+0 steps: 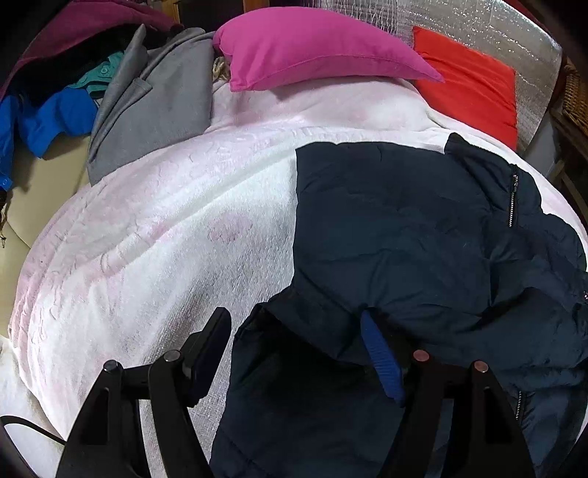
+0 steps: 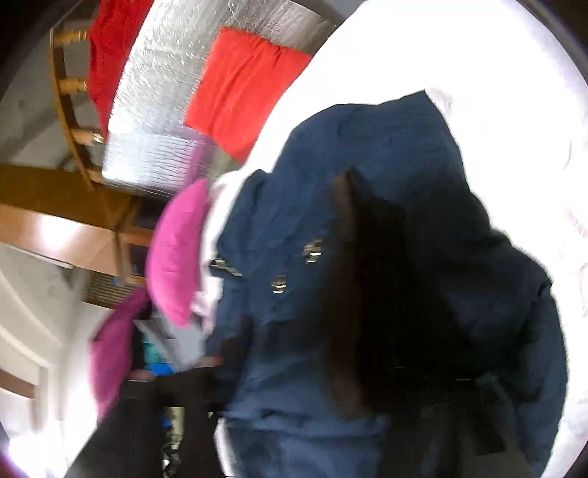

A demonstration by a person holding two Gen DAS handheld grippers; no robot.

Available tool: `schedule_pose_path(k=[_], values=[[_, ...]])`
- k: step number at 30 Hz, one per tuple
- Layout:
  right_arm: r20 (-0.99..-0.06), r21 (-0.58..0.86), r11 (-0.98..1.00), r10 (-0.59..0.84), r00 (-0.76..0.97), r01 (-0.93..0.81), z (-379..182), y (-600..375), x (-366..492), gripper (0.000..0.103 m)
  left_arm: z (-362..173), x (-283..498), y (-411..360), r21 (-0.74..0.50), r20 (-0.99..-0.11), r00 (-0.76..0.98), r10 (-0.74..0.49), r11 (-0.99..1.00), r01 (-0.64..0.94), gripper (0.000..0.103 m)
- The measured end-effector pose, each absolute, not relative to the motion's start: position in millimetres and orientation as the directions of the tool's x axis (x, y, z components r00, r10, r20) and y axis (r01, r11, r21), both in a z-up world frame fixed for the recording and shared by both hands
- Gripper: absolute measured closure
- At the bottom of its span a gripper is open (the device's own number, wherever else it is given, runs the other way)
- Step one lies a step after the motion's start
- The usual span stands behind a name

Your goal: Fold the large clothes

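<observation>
Left wrist view takes in the biggest thing first: a white blanket [image 1: 154, 228] with faint pink patterning, spread over the whole bed. On its right half lies the navy padded jacket [image 1: 397, 228], roughly flat, its zipper [image 1: 512, 200] running down the right side and one fold bunched toward the near edge. At the far end a magenta pillow [image 1: 316, 55] sits beside a red pillow [image 1: 474, 88], both against a silver quilted panel [image 1: 477, 25]. Left of them a grey coat [image 1: 158, 110] rests on the blanket's corner, with a bright blue garment [image 1: 55, 117] beyond it off the bed's side.

The left gripper [image 1: 297, 353] stands spread wide over the jacket's near hem. Its left finger [image 1: 209, 353] hangs above bare blanket, just beside the navy cloth; its right finger, with a blue ribbed pad [image 1: 382, 364], is tucked under a lip of the fabric. The jaws straddle the hem's edge without squeezing it.

Right wrist view is tilted and blurred. The same jacket [image 2: 367, 154] fills the middle, with the blanket glaring white around it and both pillows to the left. The right gripper's own fingers are lost in the dark mass low in the frame, so I cannot tell whether they pinch cloth or stand apart.
</observation>
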State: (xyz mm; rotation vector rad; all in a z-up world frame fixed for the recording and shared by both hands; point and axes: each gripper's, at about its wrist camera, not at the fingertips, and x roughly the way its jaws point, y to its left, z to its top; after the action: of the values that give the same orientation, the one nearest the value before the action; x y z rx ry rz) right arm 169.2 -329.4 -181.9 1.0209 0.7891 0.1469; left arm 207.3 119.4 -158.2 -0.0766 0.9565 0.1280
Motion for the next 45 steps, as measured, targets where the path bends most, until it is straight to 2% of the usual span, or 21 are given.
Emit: schedule_pose_path(k=[2,4,9,12,17,20,23,27,29,31,32,34,39,41,43,45], values=[[-0.523,0.798,0.556,0.444,0.727,0.234,-179,-326,169,0.075,-156,206,119,-0.004,-0.813,0.577,0.079,0.990,-0.141,0.029],[-0.525,0.776,0.594,0.424,0.738,0.211,-170,-326,165,0.083,-154,205,118,0.001,-0.805,0.587,0.086,0.990,-0.143,0.029],[-0.506,0.704,0.697,0.353,0.787,0.139,-137,-316,153,0.087,-143,199,107,0.022,-0.763,0.641,0.085,0.994,-0.106,0.029],[-0.538,0.640,0.753,0.295,0.789,0.155,-130,-312,146,0.087,-150,201,95,0.075,-0.770,0.629,0.102,0.995,-0.070,0.029],[-0.675,0.537,0.808,0.241,0.697,0.241,-146,-311,158,0.085,-156,200,85,0.165,-0.754,0.638,0.156,0.985,-0.046,0.029],[-0.679,0.544,0.805,0.256,0.688,0.238,-142,-312,158,0.085,-155,199,85,0.176,-0.750,0.641,0.161,0.983,-0.041,0.029],[-0.670,0.563,0.793,0.273,0.690,0.232,-138,-322,153,0.079,-155,198,84,0.189,-0.741,0.650,0.167,0.981,-0.037,0.029],[-0.653,0.567,0.779,0.226,0.723,0.269,-126,-347,138,0.076,-152,195,81,0.210,-0.726,0.665,0.177,0.977,-0.031,0.029],[-0.646,0.536,0.783,0.140,0.751,0.315,-118,-363,131,0.070,-151,195,81,0.212,-0.720,0.672,0.175,0.977,-0.027,0.029],[-0.649,0.511,0.784,0.084,0.756,0.351,-118,-367,131,0.023,-151,195,81,0.212,-0.718,0.674,0.175,0.977,-0.028,0.029],[-0.644,0.507,0.783,0.067,0.762,0.360,-119,-371,132,0.020,-151,195,80,0.212,-0.718,0.674,0.174,0.977,-0.027,0.029],[-0.653,0.499,0.786,0.064,0.755,0.365,-123,-374,137,0.020,-151,194,80,0.215,-0.715,0.677,0.175,0.976,-0.026,0.029],[-0.713,0.536,0.766,0.187,0.676,0.354,-155,-374,163,0.020,-152,194,80,0.218,-0.712,0.680,0.174,0.976,-0.022,0.029],[-0.709,0.548,0.766,0.213,0.673,0.335,-159,-372,166,0.025,-151,194,81,0.214,-0.713,0.680,0.171,0.977,-0.021,0.029],[-0.695,0.558,0.775,0.241,0.677,0.297,-156,-370,163,0.047,-151,195,81,0.215,-0.711,0.681,0.173,0.976,-0.025,0.029],[-0.705,0.498,0.819,0.191,0.683,0.285,-147,-360,159,0.062,-150,195,80,0.213,-0.710,0.682,0.173,0.977,-0.026,0.029]])
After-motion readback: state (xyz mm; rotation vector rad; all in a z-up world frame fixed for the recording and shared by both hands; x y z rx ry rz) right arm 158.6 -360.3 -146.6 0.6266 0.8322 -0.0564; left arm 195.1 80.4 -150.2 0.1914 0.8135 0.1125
